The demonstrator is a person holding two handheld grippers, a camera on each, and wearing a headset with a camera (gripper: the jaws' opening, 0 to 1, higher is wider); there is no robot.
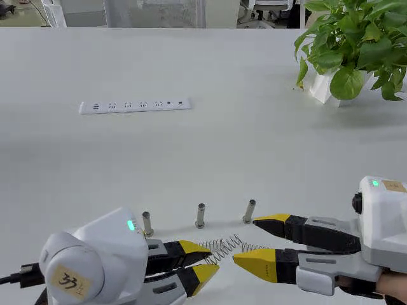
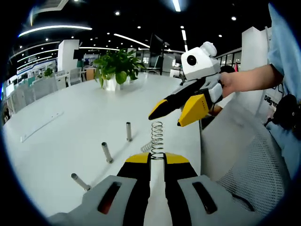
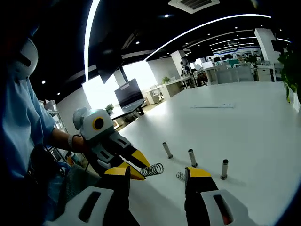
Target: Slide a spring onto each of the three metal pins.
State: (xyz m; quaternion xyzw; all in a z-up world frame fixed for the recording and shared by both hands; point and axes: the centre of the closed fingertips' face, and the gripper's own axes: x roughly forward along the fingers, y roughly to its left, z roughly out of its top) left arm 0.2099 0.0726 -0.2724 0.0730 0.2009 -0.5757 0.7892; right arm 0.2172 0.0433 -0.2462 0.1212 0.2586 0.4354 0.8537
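Holding one spring (image 1: 222,246) clamped by its end, the left gripper (image 1: 206,259) hovers just in front of the three pins (image 1: 201,216), which stand bare on the bench (image 1: 191,159). The right gripper (image 1: 245,239), jaws apart, is near the spring's free end. The next move likely calls for steadying that end, aligning it over a pin and sliding it down.

White grippers, yellow tips
The left gripper (image 1: 210,261) and right gripper (image 1: 245,239) share white housings (image 1: 105,244), black jaws and green lights (image 1: 130,225); the left carries a "33" label (image 1: 68,280) and black cable (image 1: 16,277); the person wears a light-blue shirt (image 3: 23,127).
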